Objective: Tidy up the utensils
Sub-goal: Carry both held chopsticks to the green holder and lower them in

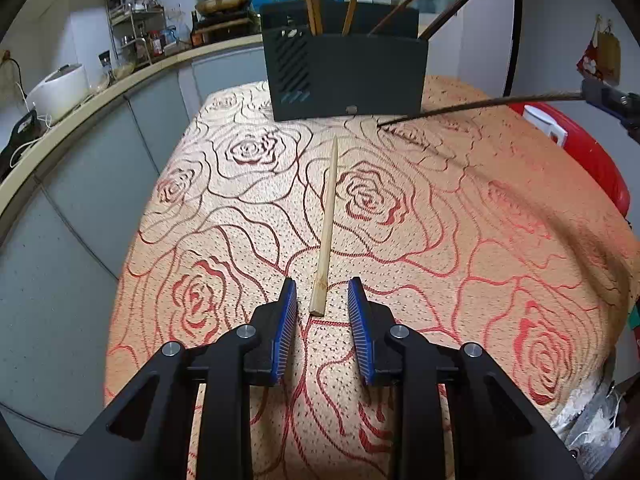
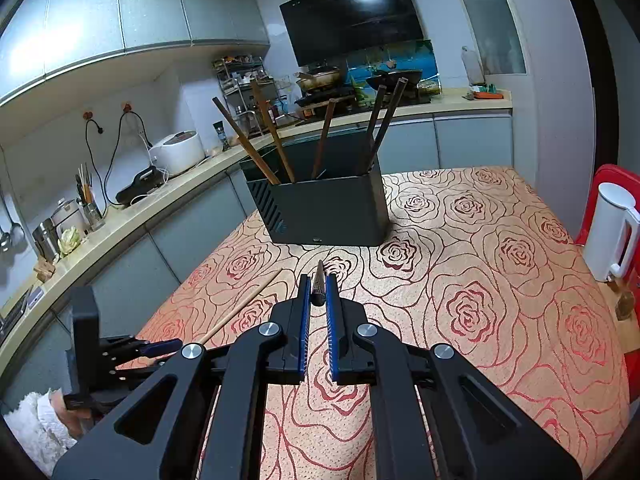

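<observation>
Left gripper [image 1: 322, 300] jaws apart, straddling pale bamboo chopstick [image 1: 328, 220] before the slotted black holder [image 1: 348, 76]. Right gripper [image 2: 318, 292] clamps dark wooden chopstick [image 2: 319, 286].

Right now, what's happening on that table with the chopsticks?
The right gripper is shut on a dark chopstick, held above the rose-patterned tablecloth. The left gripper is open, its fingers either side of a light chopstick lying on the cloth. The dark holder already has several chopsticks standing in it.
</observation>
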